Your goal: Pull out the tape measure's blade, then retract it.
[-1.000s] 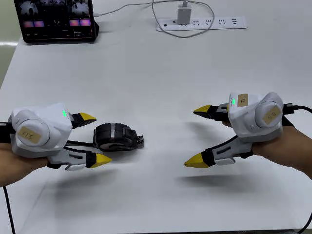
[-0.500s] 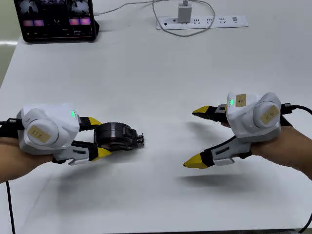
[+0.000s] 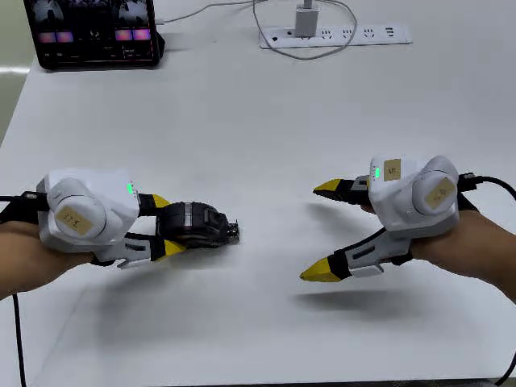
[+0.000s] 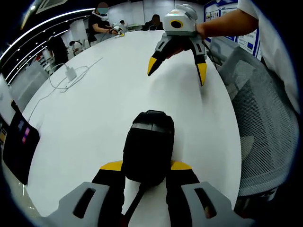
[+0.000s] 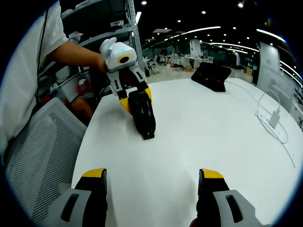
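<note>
Tape measure (image 3: 197,225): black case with a grey band, lying on its side on the white worktop (image 3: 258,129), near left in the head view. The blade hook (image 3: 233,232) sits at the case mouth and points toward the right side. Left tongs (image 3: 167,225): white body, black jaws with yellow tips, closed onto the rear half of the case with one tip pressed to each flank, seen plainly in the left gripper view; the case rests on the worktop. Right tongs (image 3: 322,231): same build, jaws spread wide with nothing between them, held just above the worktop, well apart from the tape measure and facing its mouth end. Each of the tongs is held in a person's hand, the forearms entering from the near left and near right. Far edge of worktop: dark tablet (image 3: 93,32) with a lit screen, propped at far left; white power strip (image 3: 334,35) at far centre with a white charger (image 3: 305,20) plugged in, its cable looping beside. Mesh chair (image 4: 255,109): beside the worktop, in the left gripper view.
</note>
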